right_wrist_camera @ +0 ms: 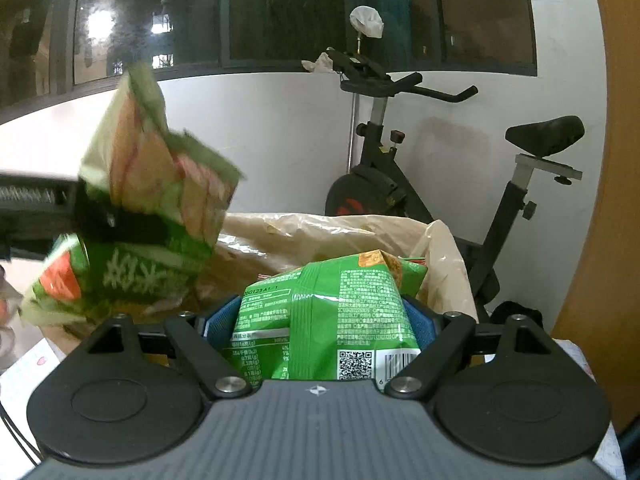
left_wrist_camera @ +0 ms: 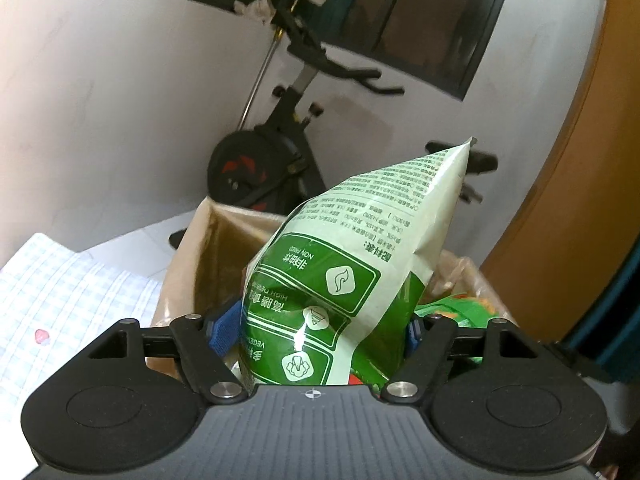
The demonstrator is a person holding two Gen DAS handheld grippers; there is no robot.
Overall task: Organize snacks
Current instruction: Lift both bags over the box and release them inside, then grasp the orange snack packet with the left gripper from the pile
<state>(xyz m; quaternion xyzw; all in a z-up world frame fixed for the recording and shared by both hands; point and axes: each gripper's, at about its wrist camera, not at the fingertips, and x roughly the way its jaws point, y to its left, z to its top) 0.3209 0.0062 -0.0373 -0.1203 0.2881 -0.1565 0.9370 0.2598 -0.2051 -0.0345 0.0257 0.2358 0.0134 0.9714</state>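
Left gripper [left_wrist_camera: 316, 334] at lower centre of the left wrist view, spread wide around a pale green snack bag [left_wrist_camera: 340, 280], blue pads pressing both flanks. Bag standing tilted, printed back toward the lens, top corner reaching up right of centre. Behind it, at mid-frame, a cardboard box [left_wrist_camera: 188, 264] lined with clear plastic, more green packets [left_wrist_camera: 460, 312] visible inside at right. Checked cloth on the worktop [left_wrist_camera: 80, 292] at lower left. Exercise bike [left_wrist_camera: 272, 160] against the white wall in the upper middle.

Right gripper [right_wrist_camera: 318, 330] at lower centre of the right wrist view, also spread wide, clamped on a bright green snack packet [right_wrist_camera: 332, 320] with barcode and QR code facing the lens; blue pads touching its sides. Packet low in frame, in front of the lined box [right_wrist_camera: 440, 248]. At left of that frame, blurred, the pale green bag [right_wrist_camera: 140, 216] gripped by the other gripper's black finger, level with the box's rim. Bike [right_wrist_camera: 400, 184] at right, dark window [right_wrist_camera: 280, 12] across the top.
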